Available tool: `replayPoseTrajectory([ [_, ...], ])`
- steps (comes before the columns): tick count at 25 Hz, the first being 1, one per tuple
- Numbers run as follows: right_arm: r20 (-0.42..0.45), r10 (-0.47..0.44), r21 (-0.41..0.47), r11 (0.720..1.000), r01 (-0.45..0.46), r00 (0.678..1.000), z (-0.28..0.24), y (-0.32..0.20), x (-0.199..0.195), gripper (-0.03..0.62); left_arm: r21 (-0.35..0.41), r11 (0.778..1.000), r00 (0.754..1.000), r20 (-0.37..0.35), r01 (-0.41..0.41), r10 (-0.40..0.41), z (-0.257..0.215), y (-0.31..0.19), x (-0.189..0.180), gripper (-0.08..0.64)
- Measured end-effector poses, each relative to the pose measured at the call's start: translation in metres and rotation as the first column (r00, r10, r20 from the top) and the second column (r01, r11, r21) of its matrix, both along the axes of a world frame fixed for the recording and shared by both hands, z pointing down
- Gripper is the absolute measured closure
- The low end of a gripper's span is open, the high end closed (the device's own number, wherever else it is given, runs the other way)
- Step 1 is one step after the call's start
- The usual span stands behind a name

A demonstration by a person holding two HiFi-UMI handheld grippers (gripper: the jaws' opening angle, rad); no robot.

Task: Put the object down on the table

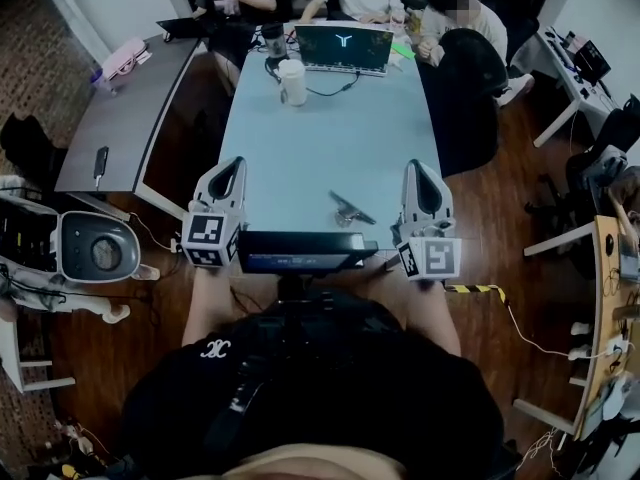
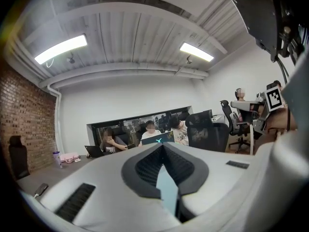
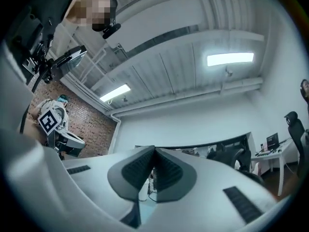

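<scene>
Across the pale blue desk (image 1: 320,118), lying free near the right gripper (image 1: 417,166): the small dark object (image 1: 348,208). Holding jaws together, empty, on right gripper and left gripper (image 1: 237,162) alike. Seemingly finishing the put-down; next, drawing clear without nudging it.
</scene>
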State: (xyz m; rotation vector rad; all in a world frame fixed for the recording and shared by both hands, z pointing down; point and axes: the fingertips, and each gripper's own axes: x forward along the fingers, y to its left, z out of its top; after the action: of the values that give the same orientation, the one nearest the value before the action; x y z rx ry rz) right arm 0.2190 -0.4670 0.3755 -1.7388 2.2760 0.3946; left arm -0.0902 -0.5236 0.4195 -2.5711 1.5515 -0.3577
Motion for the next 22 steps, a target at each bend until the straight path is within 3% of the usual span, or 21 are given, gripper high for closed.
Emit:
replayPoseTrajectory([
  [10, 0.057, -0.033, -0.032, 0.999, 0.035, 0.998, 0.006, 0.050, 0.027, 0.615, 0.020, 1.000, 1.000, -0.003, -0.011, 0.012, 0.000, 0.035, 0.048, 0.555],
  [17, 0.027, -0.042, -0.002, 0.999, 0.042, 0.999, -0.004, 0.088, 0.029, 0.615, 0.015, 1.000, 1.000, -0.027, 0.001, -0.001, -0.001, 0.066, 0.046, 0.555],
  [22, 0.028, -0.018, 0.004, 1.000, 0.018, 0.999, -0.007, 0.126, 0.023, 0.615, 0.032, 0.999, 0.999, -0.018, -0.038, 0.039, -0.007, 0.092, 0.048, 0.555],
])
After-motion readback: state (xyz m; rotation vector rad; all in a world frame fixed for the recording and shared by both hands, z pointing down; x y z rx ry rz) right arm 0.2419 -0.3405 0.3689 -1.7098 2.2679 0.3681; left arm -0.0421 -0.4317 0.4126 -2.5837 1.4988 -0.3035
